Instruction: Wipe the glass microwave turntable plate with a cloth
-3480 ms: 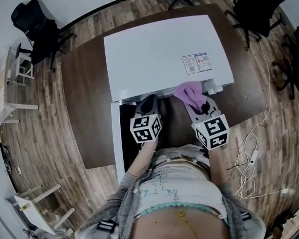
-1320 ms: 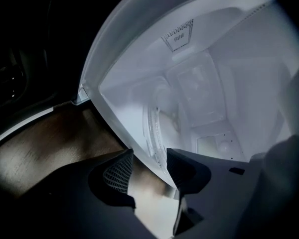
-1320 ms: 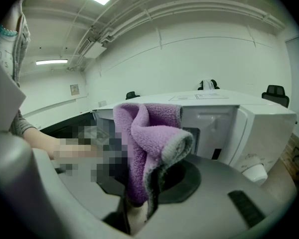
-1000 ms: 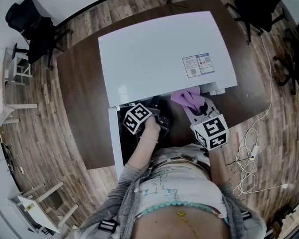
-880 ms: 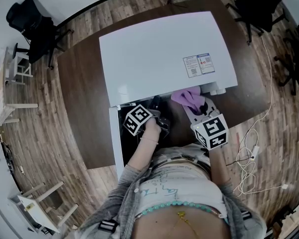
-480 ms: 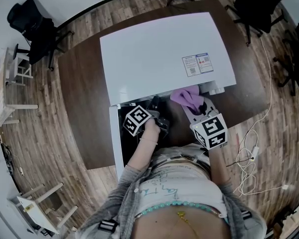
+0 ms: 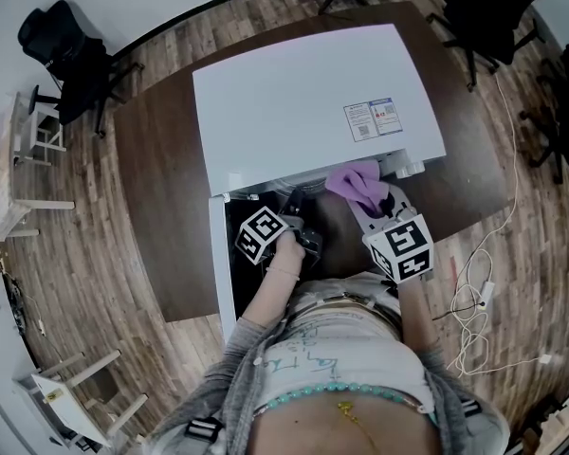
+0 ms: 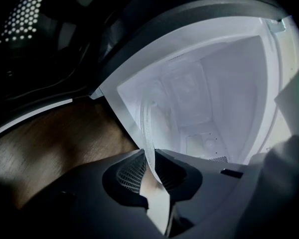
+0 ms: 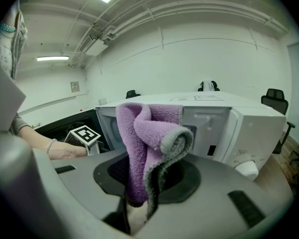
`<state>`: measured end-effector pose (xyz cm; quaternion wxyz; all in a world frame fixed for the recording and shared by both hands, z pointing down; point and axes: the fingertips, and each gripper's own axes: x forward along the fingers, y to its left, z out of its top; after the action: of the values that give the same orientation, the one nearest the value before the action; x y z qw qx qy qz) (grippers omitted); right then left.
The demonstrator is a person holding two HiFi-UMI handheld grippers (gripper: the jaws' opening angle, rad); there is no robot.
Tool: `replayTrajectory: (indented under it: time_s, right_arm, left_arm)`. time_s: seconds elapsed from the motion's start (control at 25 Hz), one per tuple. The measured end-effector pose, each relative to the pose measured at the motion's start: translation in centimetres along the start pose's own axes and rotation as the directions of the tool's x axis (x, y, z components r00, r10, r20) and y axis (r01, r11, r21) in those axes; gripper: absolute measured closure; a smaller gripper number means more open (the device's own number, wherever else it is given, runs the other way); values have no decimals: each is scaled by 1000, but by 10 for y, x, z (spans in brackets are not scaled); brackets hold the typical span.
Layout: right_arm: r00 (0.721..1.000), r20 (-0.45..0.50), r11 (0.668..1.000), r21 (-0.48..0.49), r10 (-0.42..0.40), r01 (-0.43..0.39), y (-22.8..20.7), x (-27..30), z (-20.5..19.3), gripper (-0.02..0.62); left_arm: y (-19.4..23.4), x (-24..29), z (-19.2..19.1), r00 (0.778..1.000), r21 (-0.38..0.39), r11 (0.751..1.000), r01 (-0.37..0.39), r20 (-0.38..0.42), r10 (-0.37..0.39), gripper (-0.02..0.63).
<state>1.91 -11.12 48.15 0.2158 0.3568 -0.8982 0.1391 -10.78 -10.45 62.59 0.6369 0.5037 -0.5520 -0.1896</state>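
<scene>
Left gripper view: the left gripper (image 8: pixel 150 171) has just been closing its jaws. They now stand at a narrow gap, pressing on the rim of the clear round glass turntable plate (image 8: pixel 147 128). The plate runs from the jaws toward 12 o'clock, into the lit cavity of the white boxy microwave (image 8: pixel 209 98). In the head view the microwave stands on a dark brown wooden counter (image 7: pixel 156 169), its opening at 6 o'clock. The right gripper (image 9: pixel 137 203), at 3 o'clock of the left one, has its jaws clamped on a folded purple terry cloth (image 9: pixel 139 133), held outside the opening.
</scene>
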Motion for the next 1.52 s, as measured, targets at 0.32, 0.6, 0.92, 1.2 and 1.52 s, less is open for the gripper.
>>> replayTrajectory:
  time_s: [0.32,0.6,0.92,1.2,1.52]
  right_arm:
    - [1000,3,1000,-9,-6,6,1,-8,-2,482]
    - [1000,6,999,-30,-18,18,-2,-16,-2,482]
    - [1000,1,999,-40,-10,10,-2,-19,-5,482]
    - [1000,-2,999,-43,-9,9,0,-21,-5,482]
    - [1000,-13,998,-57,-20,19,-2,-21,-9,482]
  left_arm:
    - [6,-12,-8,1000,7,1000,-1,-1,1,542]
    - [12,-25,-17,1000,0,1000,-3,6,3,543]
    - [18,-36,-23,1000,-2,1000,0,17,0,543]
    - [13,-41,-25,1000,12,1000,15,18,-15,546]
    - [26,-46,-39,1000,3,1000,1,-18,-1,548]
